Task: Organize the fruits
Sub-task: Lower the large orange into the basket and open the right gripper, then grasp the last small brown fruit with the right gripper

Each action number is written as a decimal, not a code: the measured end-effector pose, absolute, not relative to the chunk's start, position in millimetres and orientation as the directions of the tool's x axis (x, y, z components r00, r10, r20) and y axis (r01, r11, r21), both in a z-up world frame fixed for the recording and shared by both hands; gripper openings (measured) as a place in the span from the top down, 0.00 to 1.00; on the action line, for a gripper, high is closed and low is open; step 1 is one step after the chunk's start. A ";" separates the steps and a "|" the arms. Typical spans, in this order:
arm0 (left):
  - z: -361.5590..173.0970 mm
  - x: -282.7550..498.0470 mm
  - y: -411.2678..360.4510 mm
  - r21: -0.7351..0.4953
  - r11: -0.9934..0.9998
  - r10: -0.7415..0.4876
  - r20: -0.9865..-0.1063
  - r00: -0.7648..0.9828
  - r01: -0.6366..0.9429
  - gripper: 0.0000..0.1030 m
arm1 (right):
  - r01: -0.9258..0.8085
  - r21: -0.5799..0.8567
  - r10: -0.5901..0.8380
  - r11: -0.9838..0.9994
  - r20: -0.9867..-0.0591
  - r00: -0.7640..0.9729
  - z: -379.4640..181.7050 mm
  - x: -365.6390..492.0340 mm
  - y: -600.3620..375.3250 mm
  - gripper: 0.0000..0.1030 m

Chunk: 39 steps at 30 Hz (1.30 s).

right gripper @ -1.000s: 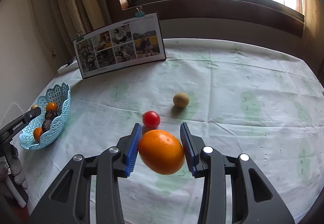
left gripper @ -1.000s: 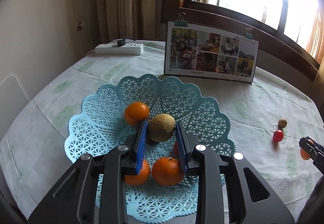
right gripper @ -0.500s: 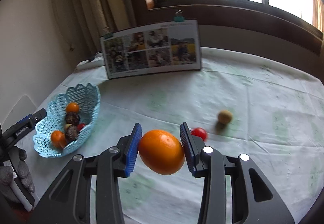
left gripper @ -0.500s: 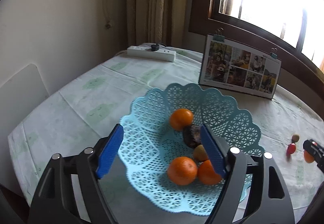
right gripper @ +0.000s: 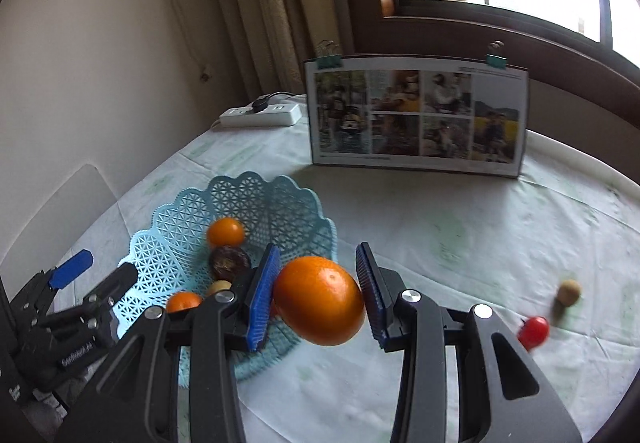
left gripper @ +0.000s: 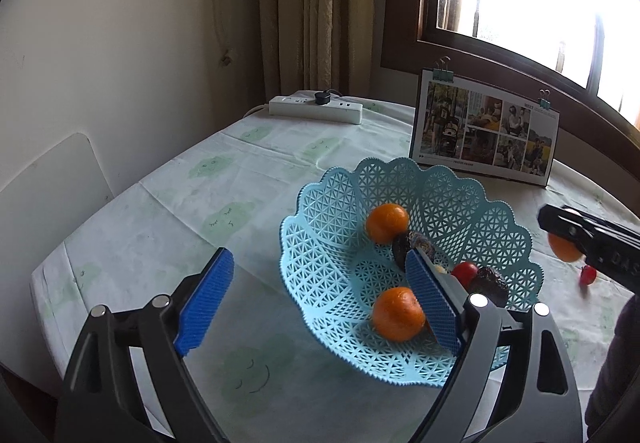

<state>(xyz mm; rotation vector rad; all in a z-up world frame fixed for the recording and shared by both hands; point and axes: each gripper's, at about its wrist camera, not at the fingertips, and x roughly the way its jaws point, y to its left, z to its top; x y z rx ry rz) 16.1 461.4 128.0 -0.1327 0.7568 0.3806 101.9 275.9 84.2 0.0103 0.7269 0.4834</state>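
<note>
Orange [right gripper: 320, 301] — centre-low in the right wrist view, off the cloth, pinched across its widest part between the blue pads of the right gripper [right gripper: 318, 297]. Round, smooth, waxy skin: likely slippery, fairly weighty for its size, firm but bruisable. Grip at the equator looks right; higher or lower and it could squirt out.

Blue lattice basket [right gripper: 256, 203] just left of and behind the orange, on the tablecloth [right gripper: 440, 227]. Inside it: small oranges, dark wrinkled fruits, a red tomato, a pale fruit half hidden. Light plastic, would probably slide if bumped.

Left gripper [left gripper: 320, 297], jaws spread wide and empty, low in the left wrist view; one pad over the basket's near side, the other over bare cloth.

Still loose at right of the right wrist view: cherry tomato [right gripper: 533, 331], small brown fruit [right gripper: 569, 291], both blurred.

Photo board [right gripper: 416, 117] stands behind, power strip [right gripper: 260, 115] upper left
</note>
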 end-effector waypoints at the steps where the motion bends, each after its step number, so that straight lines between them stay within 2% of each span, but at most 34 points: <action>1: 126.9 15.7 463.4 0.017 0.922 0.289 -0.693 0.660 -0.386 0.13 | -0.426 0.170 0.428 0.889 -0.641 0.637 82.9 104.7 283.1 0.61; 8: 122.1 14.1 472.5 0.007 0.916 0.290 -0.704 0.648 -0.402 0.13 | -0.438 0.155 0.421 0.886 -0.665 0.617 71.7 117.2 306.2 0.60; 11: 121.3 13.9 473.3 0.007 0.915 0.290 -0.706 0.647 -0.403 0.07 | -0.434 0.161 0.425 0.886 -0.654 0.625 73.2 118.5 307.2 0.58; 22: 122.3 20.5 459.9 0.006 0.928 0.268 -0.705 0.657 -0.373 0.07 | -0.393 0.165 0.402 0.904 -0.636 0.658 77.9 116.2 279.0 0.57; 39: 129.9 32.4 416.0 0.020 0.957 0.221 -0.696 0.683 -0.290 0.05 | -0.187 0.110 0.212 0.976 -0.668 0.713 67.2 134.9 178.4 0.57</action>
